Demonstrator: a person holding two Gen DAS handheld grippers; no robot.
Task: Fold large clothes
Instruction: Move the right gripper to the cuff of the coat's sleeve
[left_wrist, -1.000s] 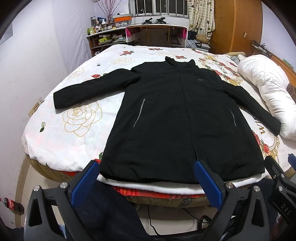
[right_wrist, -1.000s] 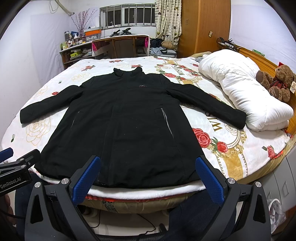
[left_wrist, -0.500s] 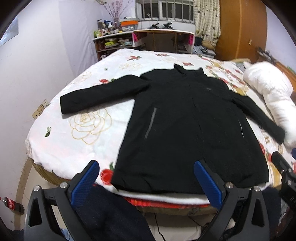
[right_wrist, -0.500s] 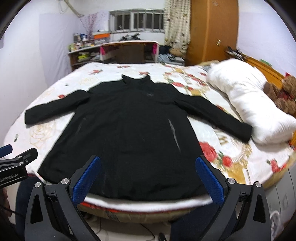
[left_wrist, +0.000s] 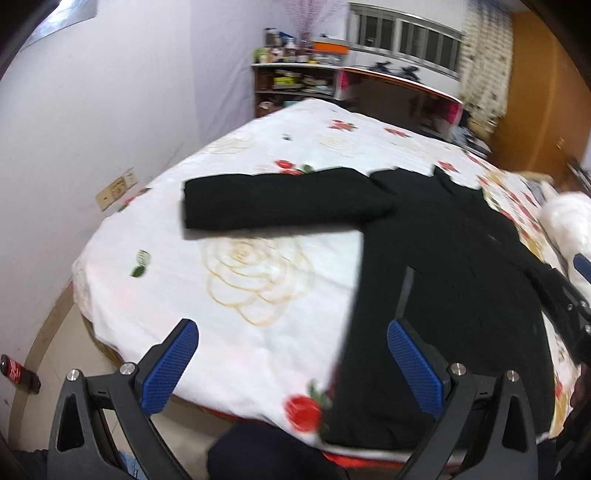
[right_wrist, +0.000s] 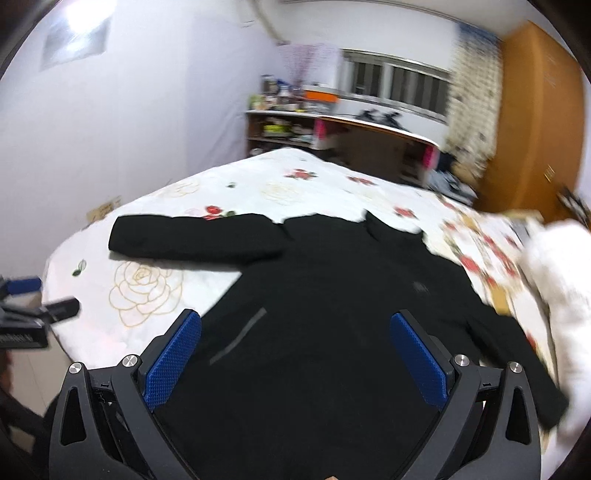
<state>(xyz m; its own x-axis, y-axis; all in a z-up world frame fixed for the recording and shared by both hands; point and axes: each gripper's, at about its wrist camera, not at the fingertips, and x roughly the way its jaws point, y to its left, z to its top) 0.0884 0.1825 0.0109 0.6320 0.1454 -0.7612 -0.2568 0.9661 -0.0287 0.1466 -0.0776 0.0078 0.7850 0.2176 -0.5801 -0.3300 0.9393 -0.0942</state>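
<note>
1. Black coat (left_wrist: 443, 266): lies flat, front up, on the bed (left_wrist: 258, 288). Its long axis runs from the hem at the bed's near edge to the collar (right_wrist: 384, 229), which points toward the desk (right_wrist: 376, 144) beyond the bed.
2. Sleeve (left_wrist: 273, 203): stretched sideways from the coat's shoulder across the floral sheet, cuff toward the wall.
3. Your left gripper (left_wrist: 291, 365): jaws spread wide, empty, above the bed's near edge, beside the coat's hem.
4. Your right gripper (right_wrist: 295, 358): jaws spread wide, empty, over the coat's lower body.
5. White pillow (right_wrist: 561, 280): on the bed, beside the coat's other sleeve.
</note>
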